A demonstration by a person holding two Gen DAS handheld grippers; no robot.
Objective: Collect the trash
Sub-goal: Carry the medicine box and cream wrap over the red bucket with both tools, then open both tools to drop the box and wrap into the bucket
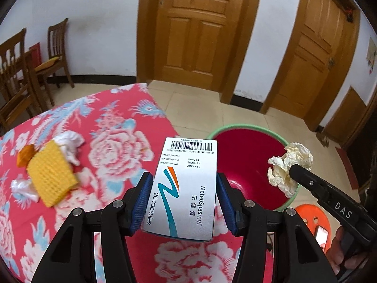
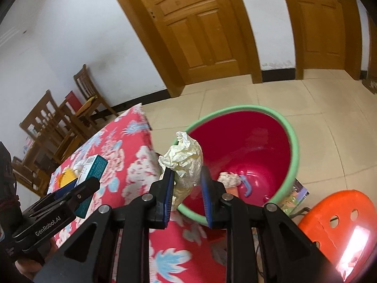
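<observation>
My left gripper (image 1: 184,193) is shut on a white medicine box (image 1: 186,186) with a barcode and teal stripes, held above the table's right edge near the bin. That box (image 2: 93,167) and the left gripper (image 2: 70,193) also show at the left of the right wrist view. My right gripper (image 2: 187,184) is shut on a crumpled cream paper ball (image 2: 186,158), held over the near rim of a red bin with a green rim (image 2: 292,141). The paper ball (image 1: 288,165) hangs over the bin (image 1: 245,160) in the left wrist view too. Inside the bin lie a white wad (image 2: 228,179) and a blue piece (image 2: 246,184).
On the floral red tablecloth (image 1: 113,122) lie a yellow sponge (image 1: 50,176), an orange scrap (image 1: 24,156) and white crumpled tissues (image 1: 69,145). An orange stool (image 2: 339,217) with a lit phone (image 2: 353,245) stands right of the bin. Wooden chairs (image 1: 54,54) and doors (image 1: 195,30) lie beyond.
</observation>
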